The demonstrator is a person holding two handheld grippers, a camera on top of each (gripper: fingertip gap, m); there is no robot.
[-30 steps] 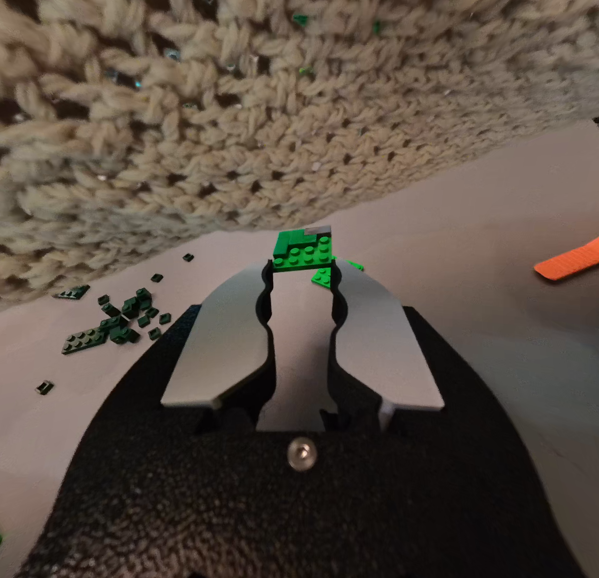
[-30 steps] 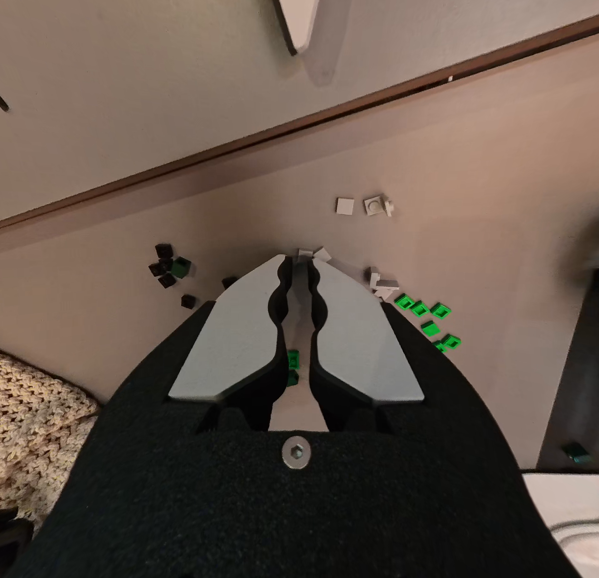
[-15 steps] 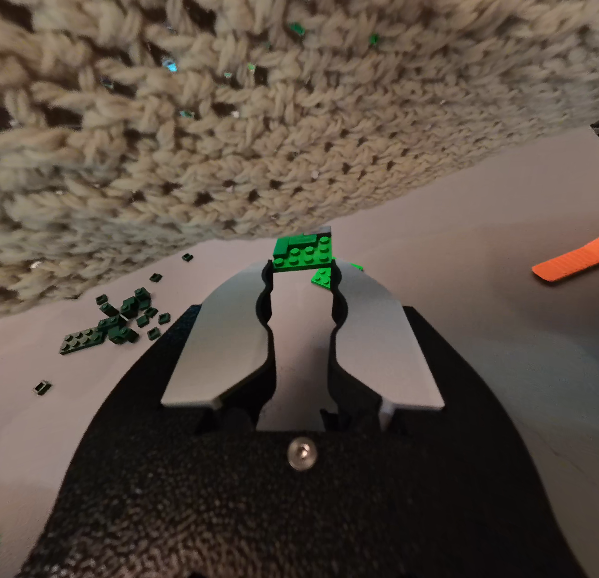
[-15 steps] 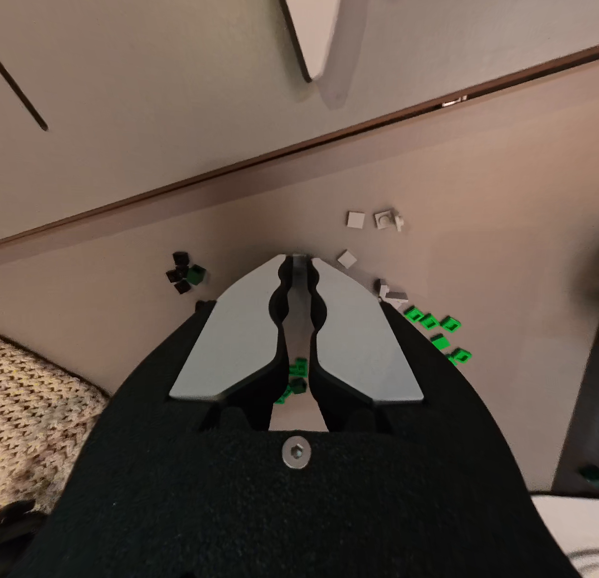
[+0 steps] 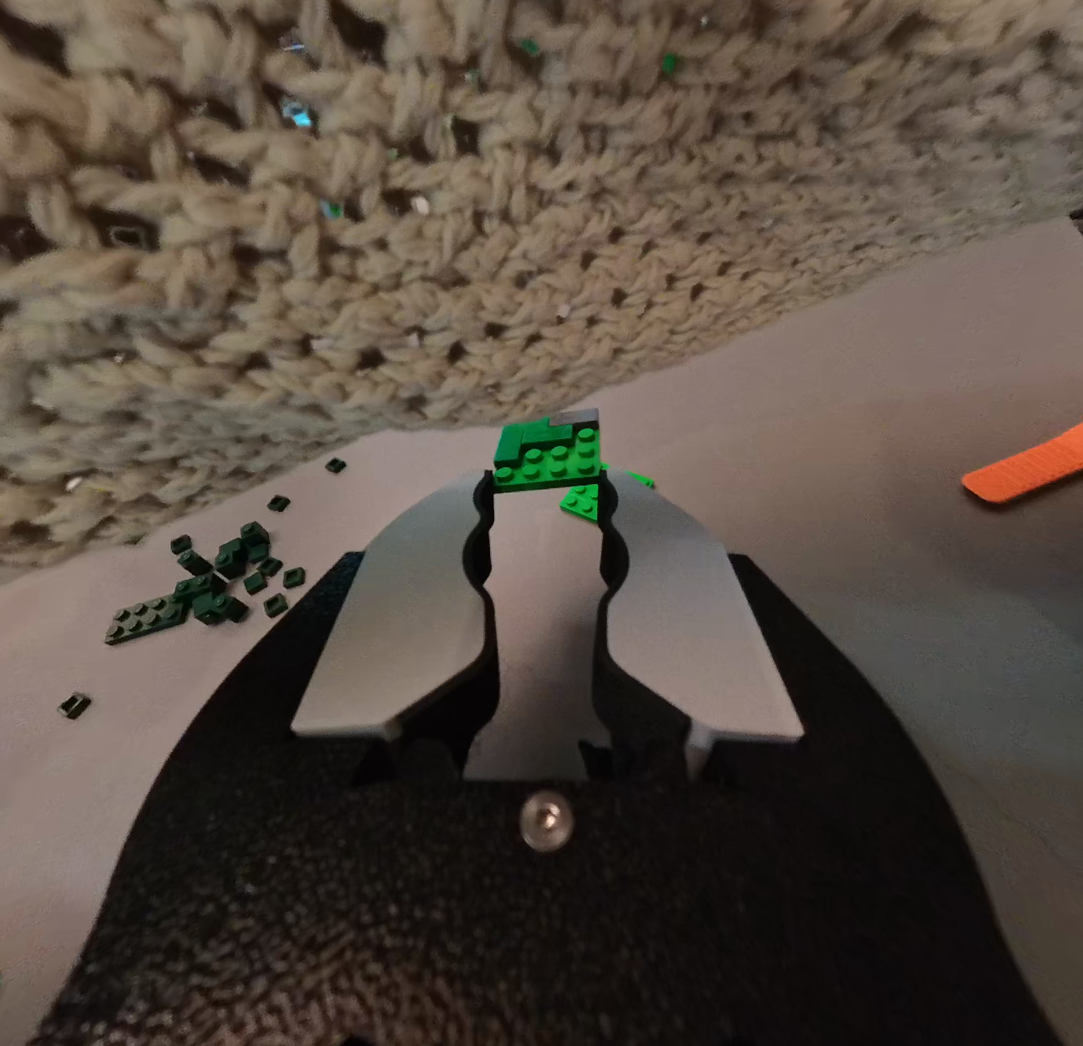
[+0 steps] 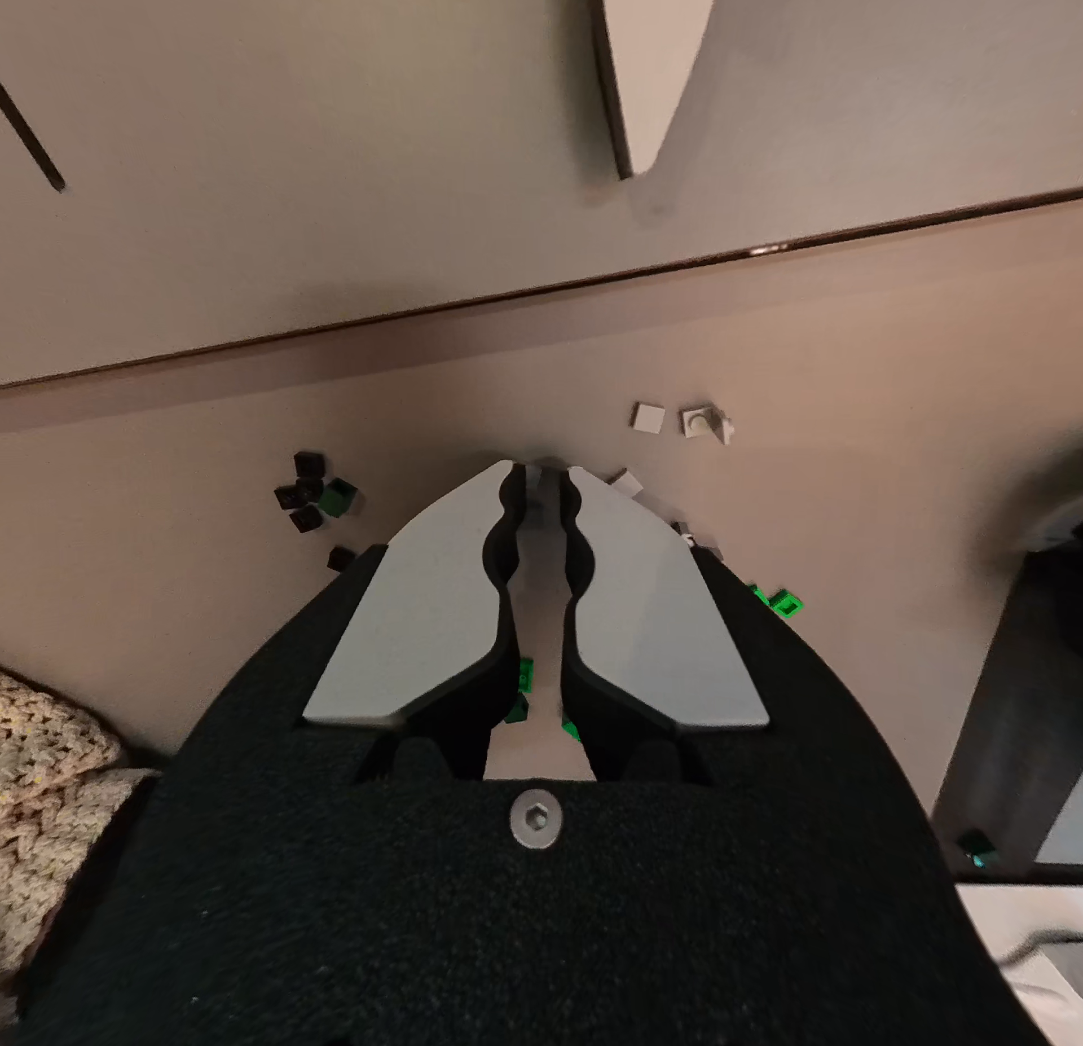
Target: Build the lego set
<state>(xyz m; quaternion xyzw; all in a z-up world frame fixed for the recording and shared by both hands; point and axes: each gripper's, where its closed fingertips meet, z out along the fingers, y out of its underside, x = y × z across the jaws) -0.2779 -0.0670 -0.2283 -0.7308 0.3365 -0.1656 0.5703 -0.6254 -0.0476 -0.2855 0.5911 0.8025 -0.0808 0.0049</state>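
The left gripper (image 5: 546, 481) clamps the green plate (image 5: 548, 461) at its tips, above the table (image 5: 820, 578). The right gripper (image 6: 542, 473), nearly closed, seems to pinch a grey piece (image 6: 538, 481), though it is blurred. Seat it squarely on the studs. A knitted sleeve (image 5: 410, 197) crowds the far left; room lies right.

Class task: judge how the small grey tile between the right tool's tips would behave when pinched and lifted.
The grey tile looks tiny and flat, so probably light and rigid. Its smooth faces may slip or twist between the right tool tips. Blur hides whether they already touch it.
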